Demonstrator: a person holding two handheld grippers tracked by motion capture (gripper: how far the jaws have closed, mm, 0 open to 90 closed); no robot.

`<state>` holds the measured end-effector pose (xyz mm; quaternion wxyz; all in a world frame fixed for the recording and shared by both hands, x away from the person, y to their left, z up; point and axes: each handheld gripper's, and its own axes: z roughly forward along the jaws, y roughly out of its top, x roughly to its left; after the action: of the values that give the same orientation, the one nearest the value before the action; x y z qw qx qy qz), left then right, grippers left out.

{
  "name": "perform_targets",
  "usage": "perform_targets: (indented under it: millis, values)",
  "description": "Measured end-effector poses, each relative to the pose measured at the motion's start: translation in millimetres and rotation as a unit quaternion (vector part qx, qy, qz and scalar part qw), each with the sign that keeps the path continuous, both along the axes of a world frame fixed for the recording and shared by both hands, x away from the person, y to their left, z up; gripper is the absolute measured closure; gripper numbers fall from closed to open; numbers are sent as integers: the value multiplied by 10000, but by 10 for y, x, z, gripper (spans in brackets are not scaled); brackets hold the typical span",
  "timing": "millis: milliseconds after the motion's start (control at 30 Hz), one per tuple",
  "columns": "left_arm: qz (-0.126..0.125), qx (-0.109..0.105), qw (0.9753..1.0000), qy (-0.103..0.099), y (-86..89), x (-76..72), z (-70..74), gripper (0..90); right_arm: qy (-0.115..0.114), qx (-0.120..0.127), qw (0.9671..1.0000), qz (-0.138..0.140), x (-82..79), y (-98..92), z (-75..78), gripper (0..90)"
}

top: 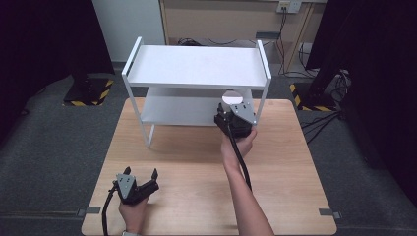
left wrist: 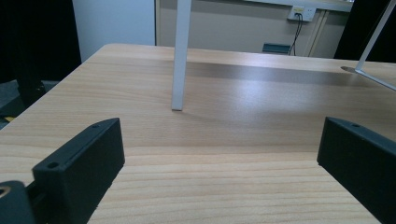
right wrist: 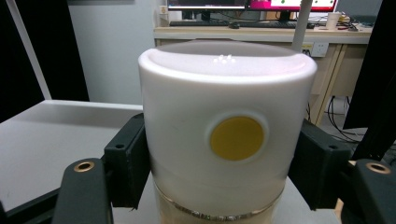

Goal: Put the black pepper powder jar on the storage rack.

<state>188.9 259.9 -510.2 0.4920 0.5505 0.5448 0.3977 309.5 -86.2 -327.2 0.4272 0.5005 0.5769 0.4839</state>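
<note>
White plastic forms the cap of the jar (right wrist: 228, 135), which stands upright in the middle of the right gripper view, its long axis vertical and its flat top toward the upper edge of the frame. A round yellow spot (right wrist: 236, 138) on the cap's side wall faces the camera, slightly right of centre. Below the cap, at the bottom of that frame, a clear band and a pale lower body show; the base is cut off by the frame edge.

Right gripper (right wrist: 219, 163): its two black jaws press against the cap's left and right sides, clamped on the jar. In the high view this gripper (top: 235, 119) sits right of centre, at the front right corner of the white shelf unit (top: 196, 66), with the jar's white top (top: 233, 97) showing just beyond it, under the upper shelf and over the lower one. Whether the jar's base touches the lower shelf cannot be determined.

Left gripper (top: 141, 174): located at the lower left of the high view, low over the wooden table (top: 196, 162), well apart from the jar. Its jaws stand wide apart with nothing between them. In the left gripper view, a white shelf leg (left wrist: 180, 56) stands on the table ahead of the jaws, upper centre of frame.
</note>
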Motion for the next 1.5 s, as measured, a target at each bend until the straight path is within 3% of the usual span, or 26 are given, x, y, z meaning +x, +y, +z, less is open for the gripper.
perform_targets:
  millis: [367, 900, 1500]
  values:
    - [-8, -9, 10000, -5, 3, 2, -2, 4, 75, -25, 10000, -9, 148, 47, 53, 305]
    - [0, -13, 10000, 29, 2, 8, 4, 4, -21, 33, 10000, -82, 288, 56, -38, 305]
    - [24, -10, 10000, 49, -1, 13, 9, 4, 48, 26, 10000, -57, 451, 51, -2, 305]
